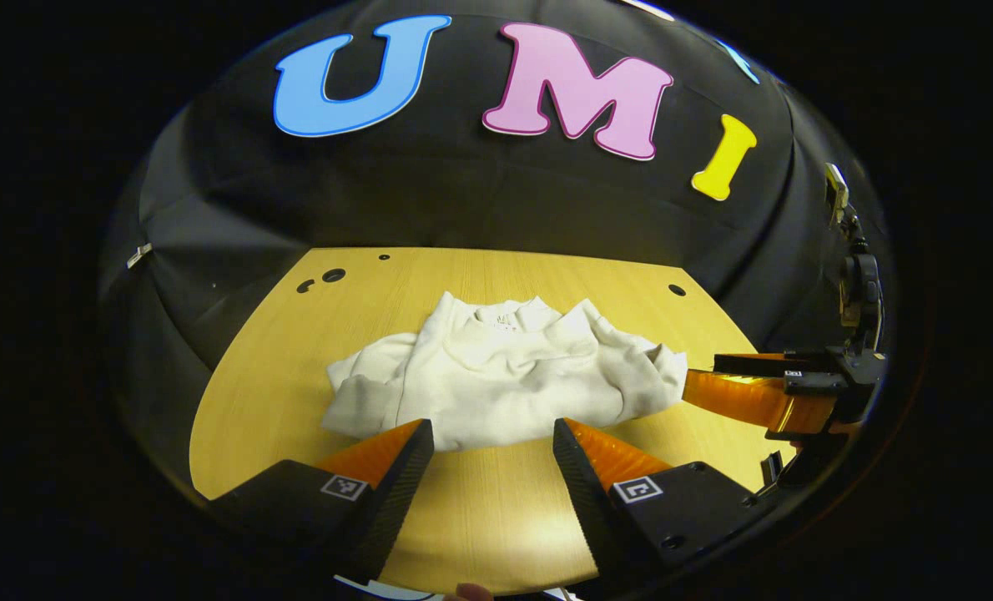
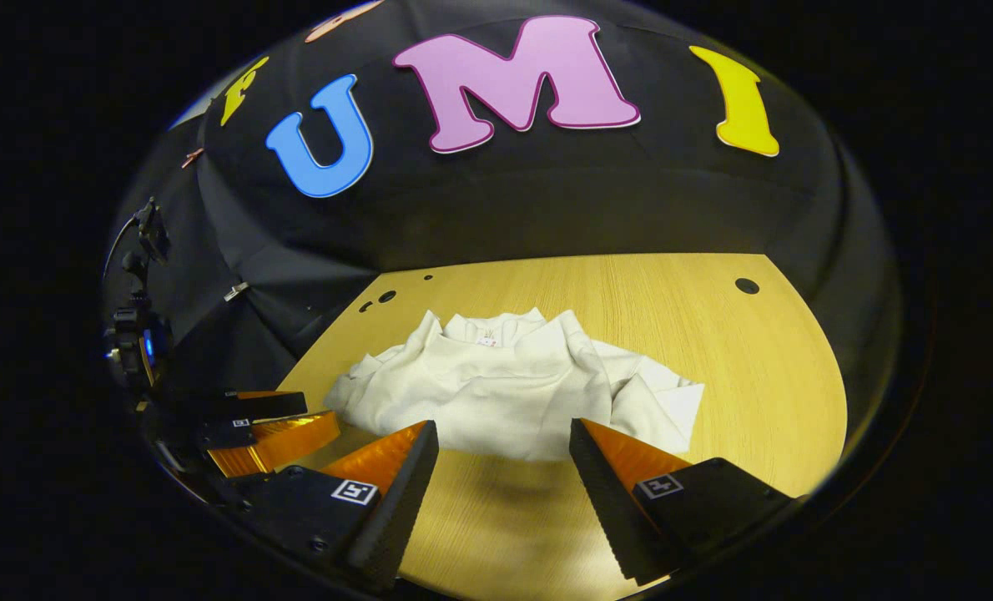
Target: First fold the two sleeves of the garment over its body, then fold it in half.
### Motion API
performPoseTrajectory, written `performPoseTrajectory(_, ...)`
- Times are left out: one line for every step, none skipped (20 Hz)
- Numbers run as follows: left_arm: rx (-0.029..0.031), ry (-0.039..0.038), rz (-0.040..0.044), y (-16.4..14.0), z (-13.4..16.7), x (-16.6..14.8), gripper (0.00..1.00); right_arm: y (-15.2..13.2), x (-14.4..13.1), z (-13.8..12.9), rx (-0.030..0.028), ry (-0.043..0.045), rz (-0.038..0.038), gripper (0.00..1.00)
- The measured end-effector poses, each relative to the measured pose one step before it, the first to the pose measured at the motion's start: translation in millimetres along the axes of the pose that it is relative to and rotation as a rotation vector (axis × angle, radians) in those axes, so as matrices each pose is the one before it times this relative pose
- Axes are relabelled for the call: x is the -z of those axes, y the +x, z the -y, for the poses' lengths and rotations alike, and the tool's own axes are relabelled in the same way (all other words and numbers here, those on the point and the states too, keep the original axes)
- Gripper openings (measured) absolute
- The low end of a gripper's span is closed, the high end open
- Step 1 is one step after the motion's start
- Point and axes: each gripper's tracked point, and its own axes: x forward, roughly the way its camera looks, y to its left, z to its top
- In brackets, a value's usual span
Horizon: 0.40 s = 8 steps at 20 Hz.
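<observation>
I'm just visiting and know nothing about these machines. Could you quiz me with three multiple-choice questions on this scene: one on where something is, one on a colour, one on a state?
1. Where does the garment lie?
A. On the wooden table
B. On the floor
C. Held up in the air

2. What colour is the garment?
A. Red
B. Off-white
C. Dark blue

3. How do the left gripper and right gripper stand?
A. Both open, holding nothing
B. Both clamped on a sleeve
C. One holding the collar

Answers:
1 A, it rests on the tabletop.
2 B, the cloth is pale cream.
3 A, the fingers stand apart in front of the hem.
</observation>
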Motion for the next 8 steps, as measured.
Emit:
performPoseTrajectory(0.00227,-0.00363,0.00524,-6.33,4.13,3.12,0.91,-5.60,0.81,-1.35,0.00006,-0.00065,0.00470,0.96)
performPoseTrajectory(0.00117,-0.00158,0.00345,-5.07,2.73,2.74,0.91,-6.05,-0.50,0.21,0.00362,-0.00566,0.00938,0.96)
performPoseTrajectory(0.00409,0.00196,0.00192,-5.84,2.44,4.70,0.91,-6.03,-0.21,0.75,0.00441,-0.00758,0.00997,0.96)
performPoseTrajectory(0.00186,0.00371,0.00261,-4.96,1.72,3.21,0.91,-5.12,0.91,0.31,0.00189,-0.00200,0.00606,0.96)
performPoseTrajectory(0.00347,0.00385,0.00121,-3.21,2.26,2.68,0.91,-5.07,1.21,-0.20,0.00156,0.00447,0.00170,0.96)
performPoseTrajectory(0.00129,0.00550,-0.00135,-2.26,2.60,0.82,0.91,-4.60,1.76,-0.49,-0.00207,0.01382,0.00143,0.96)
performPoseTrajectory(0.00081,0.00482,-0.00097,-1.09,1.01,0.80,0.91,-3.52,1.39,-1.35,-0.00133,0.01128,0.00103,0.96)
performPoseTrajectory(-0.00350,0.00194,0.00124,-0.09,-0.60,-0.38,0.91,-3.10,2.02,0.01,-0.00020,0.00356,-0.00218,0.96)
